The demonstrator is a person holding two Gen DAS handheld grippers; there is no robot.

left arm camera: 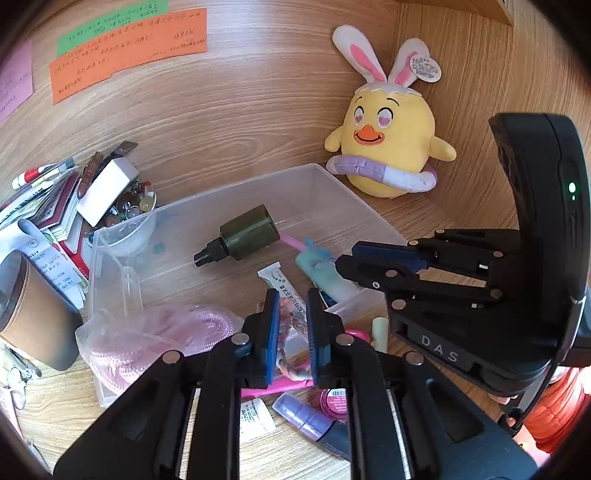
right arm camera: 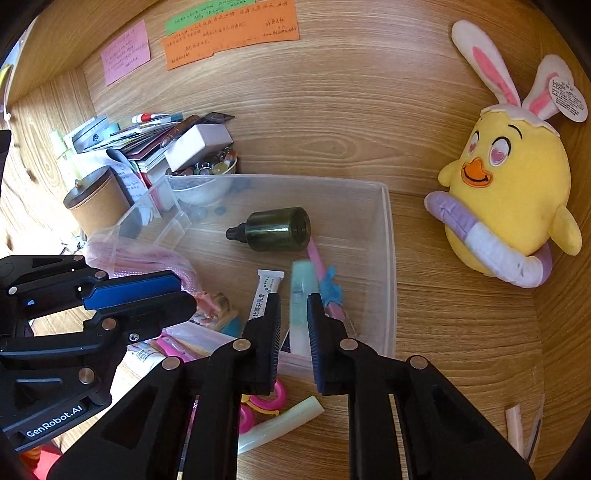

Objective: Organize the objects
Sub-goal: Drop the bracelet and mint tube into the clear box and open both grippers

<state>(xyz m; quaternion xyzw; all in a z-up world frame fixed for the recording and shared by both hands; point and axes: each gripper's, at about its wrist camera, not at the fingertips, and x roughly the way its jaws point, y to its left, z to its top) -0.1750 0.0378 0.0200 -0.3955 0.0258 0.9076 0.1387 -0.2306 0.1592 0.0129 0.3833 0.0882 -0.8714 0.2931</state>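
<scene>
Across the middle of both frames sits a clear plastic bin (left arm camera: 110, 266) (right arm camera: 389, 258) on a wood-grain desk (left arm camera: 258, 110) (right arm camera: 461, 332). Inside it a dark green bottle (left arm camera: 249, 232) (right arm camera: 279, 229) with a black nozzle lies on its side near the centre, a pink stick (left arm camera: 291, 242) (right arm camera: 317, 254) poking out from beneath it. A white tube with printed text (left arm camera: 282, 284) (right arm camera: 264, 291) lies lower in the bin.

At bottom centre of the right wrist view, the right gripper (right arm camera: 293, 321) (left arm camera: 345, 264) stands with its jaws narrowly apart around a pale teal bottle (right arm camera: 303, 306) (left arm camera: 325, 273) – the pads sit just beside its sides, but whether they press it I cannot tell. The bottle leans on the bin's near wall.

At bottom centre of the left wrist view, the left gripper (left arm camera: 293, 328) (right arm camera: 184, 291) holds its jaws narrowly apart on either side of a small pinkish figure (left arm camera: 291, 332) (right arm camera: 212, 306) at the bin's near wall; whether the pads grip it is unclear. A pink mesh bundle in a clear bag (left arm camera: 155, 336) (right arm camera: 147, 258) lies just left of it.

A yellow chick plush (left arm camera: 388, 144) (right arm camera: 506, 192) with rabbit ears and a purple swim ring sits at the right of both frames, outside the bin. Orange, green and pink notes (left arm camera: 125, 51) (right arm camera: 229, 33) are stuck on the wooden back panel at the top. A pile of books, pens and a bowl of marbles (left arm camera: 122, 206) (right arm camera: 207, 170) fills the left – beside it stands a brown cup with a dark lid (left arm camera: 33, 314) (right arm camera: 96, 203).
</scene>
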